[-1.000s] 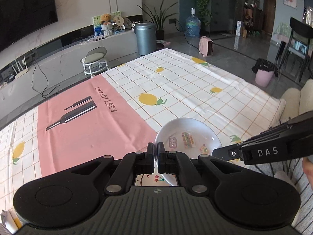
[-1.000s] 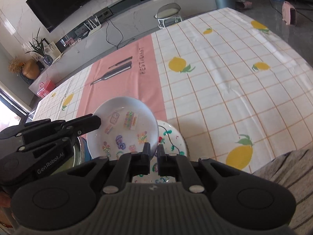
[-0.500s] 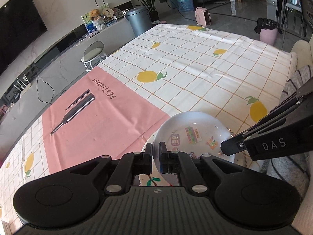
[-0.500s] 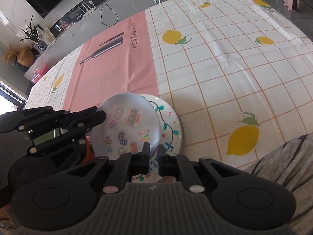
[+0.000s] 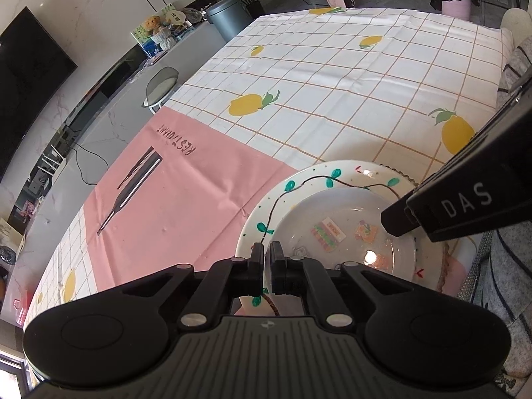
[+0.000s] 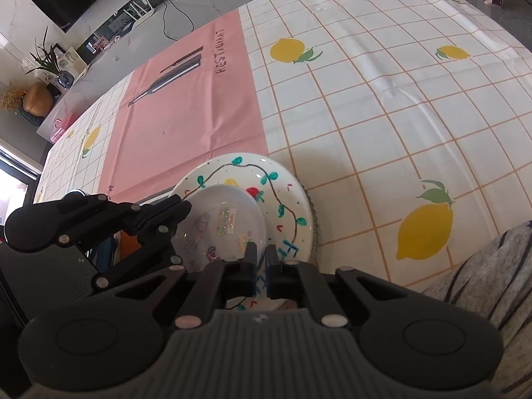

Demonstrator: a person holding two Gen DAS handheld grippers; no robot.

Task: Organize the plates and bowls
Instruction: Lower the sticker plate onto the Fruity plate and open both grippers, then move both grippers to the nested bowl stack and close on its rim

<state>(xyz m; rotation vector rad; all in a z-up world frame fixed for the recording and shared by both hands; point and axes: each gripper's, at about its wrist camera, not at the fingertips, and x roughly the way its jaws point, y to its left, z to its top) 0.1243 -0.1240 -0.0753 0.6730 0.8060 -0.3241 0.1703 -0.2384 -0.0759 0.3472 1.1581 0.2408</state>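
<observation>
A small white bowl (image 5: 345, 232) with stickers inside sits in a larger white plate (image 5: 299, 183) painted with a green leaf vine, near the table's front edge. My left gripper (image 5: 267, 256) pinches the bowl's left rim, with only a narrow slit between its fingers. My right gripper (image 5: 389, 219) reaches in from the right, shut on the opposite rim. In the right wrist view, the bowl (image 6: 222, 219) lies on the plate (image 6: 289, 193). There the right gripper (image 6: 261, 256) clamps its near rim and the left gripper (image 6: 186, 206) its far-left rim.
A dark scalloped mat edge (image 6: 314, 219) shows under the plate. The lemon-print tablecloth (image 5: 332, 99) with a pink panel (image 5: 186, 199) stretches beyond. A person's grey striped clothing (image 6: 482, 266) is at the front right. A stool (image 5: 161, 83) and a grey bin (image 5: 229, 20) stand past the table.
Both grippers have come down with the bowl. It hung above the table edge and now rests in the painted plate. The left gripper has also rolled.
</observation>
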